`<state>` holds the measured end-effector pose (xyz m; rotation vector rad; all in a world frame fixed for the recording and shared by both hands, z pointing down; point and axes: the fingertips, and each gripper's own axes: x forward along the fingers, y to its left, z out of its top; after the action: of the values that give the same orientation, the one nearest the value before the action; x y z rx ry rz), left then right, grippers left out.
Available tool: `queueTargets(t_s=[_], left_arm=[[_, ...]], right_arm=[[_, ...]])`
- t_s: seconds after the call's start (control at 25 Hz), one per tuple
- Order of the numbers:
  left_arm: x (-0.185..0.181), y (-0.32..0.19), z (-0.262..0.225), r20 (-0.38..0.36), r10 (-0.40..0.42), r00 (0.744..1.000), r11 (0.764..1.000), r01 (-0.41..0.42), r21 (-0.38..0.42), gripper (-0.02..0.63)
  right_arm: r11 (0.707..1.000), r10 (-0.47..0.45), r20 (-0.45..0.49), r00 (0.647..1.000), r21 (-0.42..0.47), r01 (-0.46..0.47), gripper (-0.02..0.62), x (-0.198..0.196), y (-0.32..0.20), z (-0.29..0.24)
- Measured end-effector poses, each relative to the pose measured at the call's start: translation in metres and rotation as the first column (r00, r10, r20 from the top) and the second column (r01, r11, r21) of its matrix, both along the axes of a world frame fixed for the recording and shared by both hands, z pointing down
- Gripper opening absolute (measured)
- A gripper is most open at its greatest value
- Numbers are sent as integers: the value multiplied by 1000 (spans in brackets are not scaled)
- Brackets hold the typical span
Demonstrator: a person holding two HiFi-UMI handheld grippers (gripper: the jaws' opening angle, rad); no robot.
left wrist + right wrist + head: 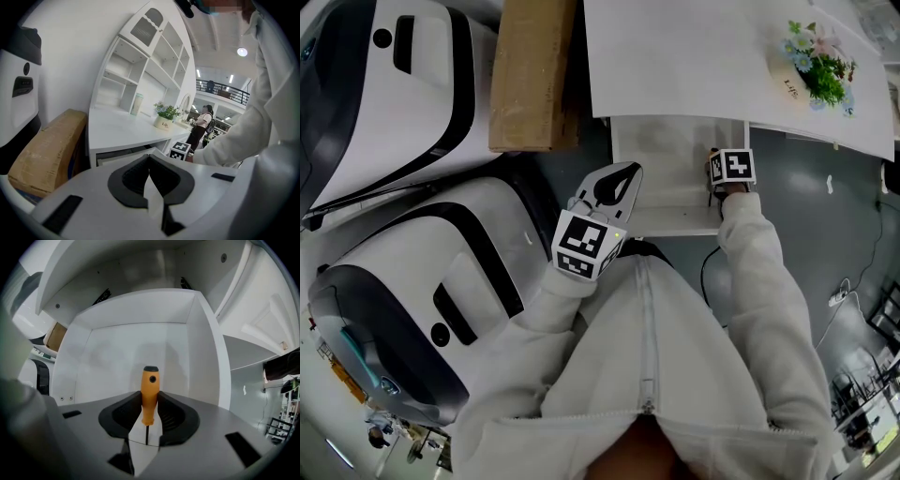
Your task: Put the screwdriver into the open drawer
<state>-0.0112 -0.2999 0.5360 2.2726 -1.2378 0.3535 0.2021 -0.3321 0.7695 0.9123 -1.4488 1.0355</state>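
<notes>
The screwdriver (149, 397) is clamped by its orange handle in the right gripper (150, 401), over the open drawer (140, 348) by its right edge, hidden from above beneath the marker cube (733, 166). The jaws of the left gripper (149, 157) are held together, empty.

The head view looks steeply down from above the desk (675, 56) and the open drawer (661, 155). The left gripper view sits low beside the desk, facing across it toward the shelves (140, 70). The right gripper view looks closely into the same drawer.
</notes>
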Motion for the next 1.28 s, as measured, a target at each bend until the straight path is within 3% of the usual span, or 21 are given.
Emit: queueTargets(t_s=[0.44, 0.72, 0.88, 1.08, 1.28], left_arm=[[-3, 2, 8, 8, 0, 1000, 1000, 0, -22, 17], [-3, 0, 7, 19, 3, 1000, 1000, -3, -19, 17], [-1, 4, 3, 19, 9, 1000, 1000, -9, -12, 17], [-1, 8, -4, 21, 17, 1000, 1000, -18, 6, 17], [-4, 12, -12, 24, 22, 999, 999, -23, 27, 17]], right_arm=[[996, 89, -74, 993, 23, -87, 123, 13, 0, 16], [996, 81, -116, 990, 40, -76, 129, 16, 2, 17], [996, 89, -117, 989, 42, -84, 207, 14, 5, 15], [992, 116, -105, 988, 62, -110, 245, 14, 4, 6], [987, 138, -27, 990, 84, -135, 278, 2, 1, -10]])
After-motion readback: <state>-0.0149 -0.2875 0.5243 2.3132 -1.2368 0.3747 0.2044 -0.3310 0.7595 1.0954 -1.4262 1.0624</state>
